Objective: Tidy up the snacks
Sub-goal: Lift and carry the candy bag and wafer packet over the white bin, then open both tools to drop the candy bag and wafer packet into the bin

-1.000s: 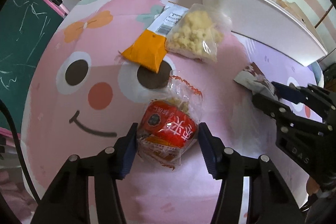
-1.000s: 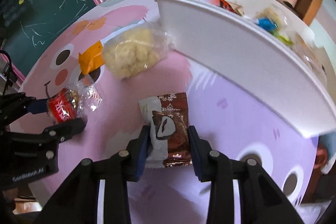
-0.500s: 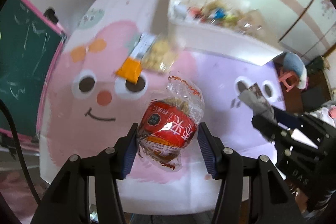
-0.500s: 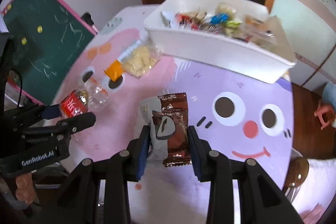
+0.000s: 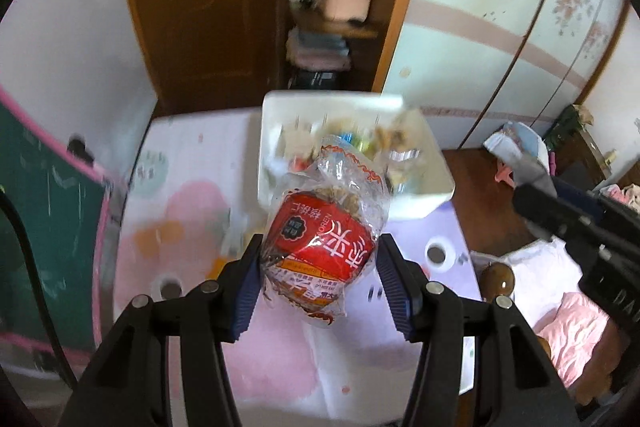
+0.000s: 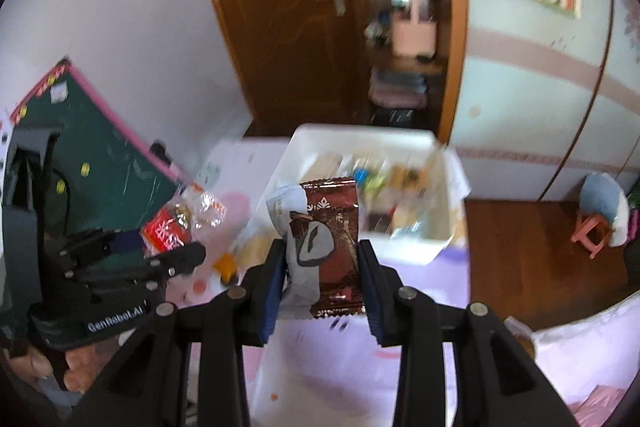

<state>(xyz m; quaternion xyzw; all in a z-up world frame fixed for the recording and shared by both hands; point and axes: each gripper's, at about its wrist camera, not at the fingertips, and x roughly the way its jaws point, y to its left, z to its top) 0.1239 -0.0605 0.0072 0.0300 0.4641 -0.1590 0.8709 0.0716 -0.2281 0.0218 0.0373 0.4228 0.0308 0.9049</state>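
My left gripper (image 5: 318, 271) is shut on a clear snack bag with a red label (image 5: 322, 235), held high above the table. My right gripper (image 6: 322, 259) is shut on a brown and white wrapper (image 6: 324, 235), also lifted well up. A white bin (image 5: 348, 151) with several snacks in it stands on the far side of the table, below and ahead of both held packs; it shows in the right wrist view too as the white bin (image 6: 416, 243). From the right wrist, the left gripper (image 6: 160, 247) and its red bag (image 6: 168, 231) hang at the left. The right gripper's fingers (image 5: 560, 203) enter the left wrist view at the right edge.
The table wears a pink and purple cartoon cloth (image 5: 188, 211). An orange pack (image 6: 226, 263) lies on it near the bin. A green chalkboard (image 6: 100, 163) leans at the left. A wooden door and shelf (image 5: 328, 7) stand behind; a small pink stool (image 6: 596, 231) sits on the floor right.
Both grippers have risen far above the table with their packs still held. The table and bin now look much smaller and farther below, and more of the room shows.
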